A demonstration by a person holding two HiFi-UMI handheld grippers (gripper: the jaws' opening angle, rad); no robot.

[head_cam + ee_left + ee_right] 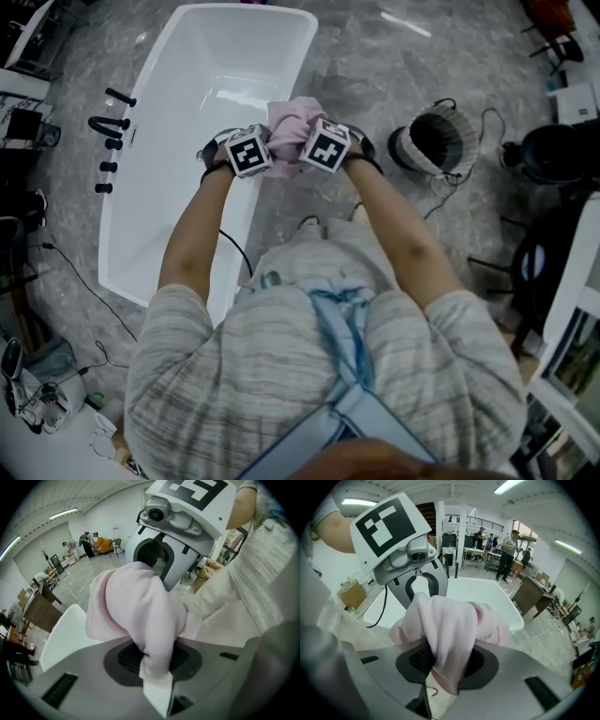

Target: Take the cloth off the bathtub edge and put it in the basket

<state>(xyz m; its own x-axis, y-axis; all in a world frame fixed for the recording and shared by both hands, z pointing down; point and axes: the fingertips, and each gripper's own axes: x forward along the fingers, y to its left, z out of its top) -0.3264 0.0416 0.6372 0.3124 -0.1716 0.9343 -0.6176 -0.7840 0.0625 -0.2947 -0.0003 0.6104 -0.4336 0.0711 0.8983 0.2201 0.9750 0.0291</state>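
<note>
A pale pink cloth (289,129) hangs bunched between my two grippers, lifted clear of the white bathtub (192,141) near its right rim. My left gripper (272,161) is shut on the cloth (140,616), whose fold fills the jaws. My right gripper (298,159) is shut on the same cloth (450,630) from the other side. The two grippers sit close together, each showing in the other's view. The basket (433,139), dark inside with a pale striped wall, stands on the floor to the right of the grippers.
Black faucet fittings (111,122) line the tub's left side. A cable (450,192) trails on the grey floor by the basket. Dark equipment (561,150) stands at the right. People and tables fill the room's background (506,550).
</note>
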